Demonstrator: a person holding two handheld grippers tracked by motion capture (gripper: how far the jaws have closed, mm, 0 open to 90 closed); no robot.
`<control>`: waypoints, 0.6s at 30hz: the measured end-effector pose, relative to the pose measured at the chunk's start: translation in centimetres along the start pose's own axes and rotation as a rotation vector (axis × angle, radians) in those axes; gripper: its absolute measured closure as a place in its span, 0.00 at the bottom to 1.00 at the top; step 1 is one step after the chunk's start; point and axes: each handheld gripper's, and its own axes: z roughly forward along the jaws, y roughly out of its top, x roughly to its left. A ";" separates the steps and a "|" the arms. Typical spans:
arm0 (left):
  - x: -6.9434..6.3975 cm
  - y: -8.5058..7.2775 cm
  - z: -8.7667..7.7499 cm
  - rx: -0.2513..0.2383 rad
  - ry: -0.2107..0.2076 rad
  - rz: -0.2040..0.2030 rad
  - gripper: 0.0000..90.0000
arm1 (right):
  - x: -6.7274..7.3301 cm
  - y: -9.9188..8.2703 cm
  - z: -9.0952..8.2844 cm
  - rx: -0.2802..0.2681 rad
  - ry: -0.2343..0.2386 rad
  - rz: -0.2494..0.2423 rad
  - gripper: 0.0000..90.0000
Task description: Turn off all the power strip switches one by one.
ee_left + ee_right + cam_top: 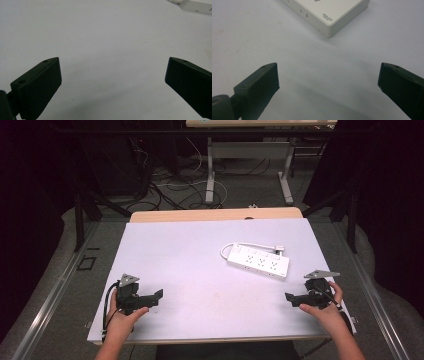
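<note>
A white power strip (258, 262) lies on the white table top (200, 270), right of centre, with its white cable (245, 246) looped behind it. My left gripper (156, 296) rests near the front left of the table, held by a hand; in the left gripper view (113, 75) its jaws stand wide apart over bare table, with a corner of the strip (196, 5) at the top right. My right gripper (290, 298) sits at the front right, just in front of the strip. Its jaws (328, 80) are wide open with nothing between them, and the strip's end (329, 15) lies ahead.
The table's front edge (220, 339) runs just below both hands. Beyond the far edge are a floor with cables (175, 185) and the legs of another table (210, 175). Dark curtains stand at both sides.
</note>
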 end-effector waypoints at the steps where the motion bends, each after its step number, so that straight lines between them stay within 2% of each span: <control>1: -0.2 -0.1 0.1 -0.015 0.004 0.001 0.01 | 0.0 0.0 0.0 0.000 0.000 0.000 0.03; 2: -0.1 0.0 0.0 0.004 -0.003 0.008 0.01 | 0.0 0.1 -0.1 0.000 0.004 -0.005 0.04; 4: -0.2 0.0 0.2 -0.012 -0.002 0.007 0.01 | 0.2 0.5 -0.2 0.000 0.026 -0.003 0.07; 7: -0.2 -0.1 0.2 -0.004 0.000 0.006 0.01 | 0.4 0.9 -0.3 0.011 0.034 -0.017 0.16; 8: -0.1 -0.2 0.1 0.010 0.000 0.013 0.01 | 0.4 0.9 -0.3 0.011 0.034 -0.017 0.16; 11: -0.1 -0.2 0.1 0.009 0.009 0.012 0.01 | 0.6 1.9 0.0 0.037 0.041 -0.070 0.17; 13: -0.2 -0.3 0.1 -0.013 0.021 0.018 0.01 | 0.8 2.4 0.0 0.047 0.037 -0.105 0.19; 17: -0.2 -0.3 0.1 -0.006 0.024 0.023 0.01 | 1.3 3.2 0.1 0.062 0.054 -0.135 0.20; 18: -0.2 -0.3 0.1 -0.005 0.024 0.027 0.01 | 1.4 3.8 0.2 0.071 0.062 -0.166 0.21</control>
